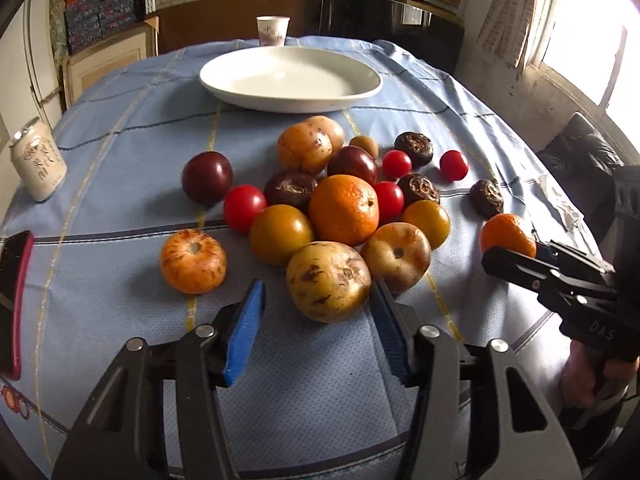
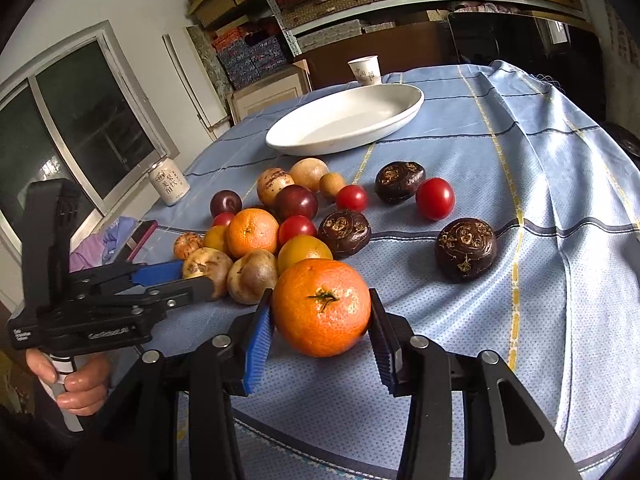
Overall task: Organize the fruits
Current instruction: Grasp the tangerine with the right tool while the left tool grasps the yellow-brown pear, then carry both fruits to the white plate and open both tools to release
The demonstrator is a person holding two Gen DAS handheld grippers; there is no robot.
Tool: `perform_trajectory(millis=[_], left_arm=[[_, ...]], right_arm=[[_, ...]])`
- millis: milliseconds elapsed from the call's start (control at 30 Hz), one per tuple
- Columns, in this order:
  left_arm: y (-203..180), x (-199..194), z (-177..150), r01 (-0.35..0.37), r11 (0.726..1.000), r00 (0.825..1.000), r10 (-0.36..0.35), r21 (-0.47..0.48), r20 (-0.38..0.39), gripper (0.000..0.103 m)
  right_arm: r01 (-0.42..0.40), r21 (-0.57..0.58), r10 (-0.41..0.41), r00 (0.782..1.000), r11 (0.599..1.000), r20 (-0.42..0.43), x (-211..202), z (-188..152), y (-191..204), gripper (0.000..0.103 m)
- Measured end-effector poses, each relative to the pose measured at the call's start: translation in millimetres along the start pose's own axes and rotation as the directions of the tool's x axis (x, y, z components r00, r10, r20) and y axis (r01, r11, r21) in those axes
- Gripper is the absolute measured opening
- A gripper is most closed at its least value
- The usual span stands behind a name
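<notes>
Several fruits lie heaped on the blue tablecloth (image 1: 120, 120): oranges, red tomatoes, dark plums, brown water chestnuts and mottled yellow fruits. An empty white oval plate (image 1: 291, 78) sits behind them, also in the right wrist view (image 2: 348, 120). My left gripper (image 1: 320, 296) is open, its jaws either side of a mottled yellow fruit (image 1: 329, 281), the right pad close to it. My right gripper (image 2: 320, 308) is closed around an orange (image 2: 322, 307), pads touching both sides; the orange rests on the cloth. That orange (image 1: 507, 235) shows at the right of the left wrist view.
A white can (image 1: 38, 165) stands at the left, a paper cup (image 1: 273, 30) behind the plate. A phone in a red case (image 1: 12, 300) lies at the left edge. Shelves with boxes stand behind the table. A crumpled wrapper (image 1: 560, 200) lies at the right.
</notes>
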State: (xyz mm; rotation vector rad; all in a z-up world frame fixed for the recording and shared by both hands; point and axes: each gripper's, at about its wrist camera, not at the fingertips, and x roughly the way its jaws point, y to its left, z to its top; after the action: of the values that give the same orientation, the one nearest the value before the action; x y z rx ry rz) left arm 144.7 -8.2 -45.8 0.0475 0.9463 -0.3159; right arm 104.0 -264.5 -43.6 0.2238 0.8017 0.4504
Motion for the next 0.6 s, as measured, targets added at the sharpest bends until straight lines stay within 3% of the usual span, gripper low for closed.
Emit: perform_trajectory(millis=[167,600], left_arm=[[-4,11,5,0.01,1.0,0.999,-0.01,0.005,-0.036,0.046],[-3,-2,-2,0.031,0.999,1.0,-0.031,-0.009,-0.002,0.043]], right_arm=[[-0.009,0.007,0.009,1.0,1.0,0.004,-1,0,-2,0.045],[0.019,0.007,-0.019,1.0,1.0,-0.011,3,-1,-2,0.045]])
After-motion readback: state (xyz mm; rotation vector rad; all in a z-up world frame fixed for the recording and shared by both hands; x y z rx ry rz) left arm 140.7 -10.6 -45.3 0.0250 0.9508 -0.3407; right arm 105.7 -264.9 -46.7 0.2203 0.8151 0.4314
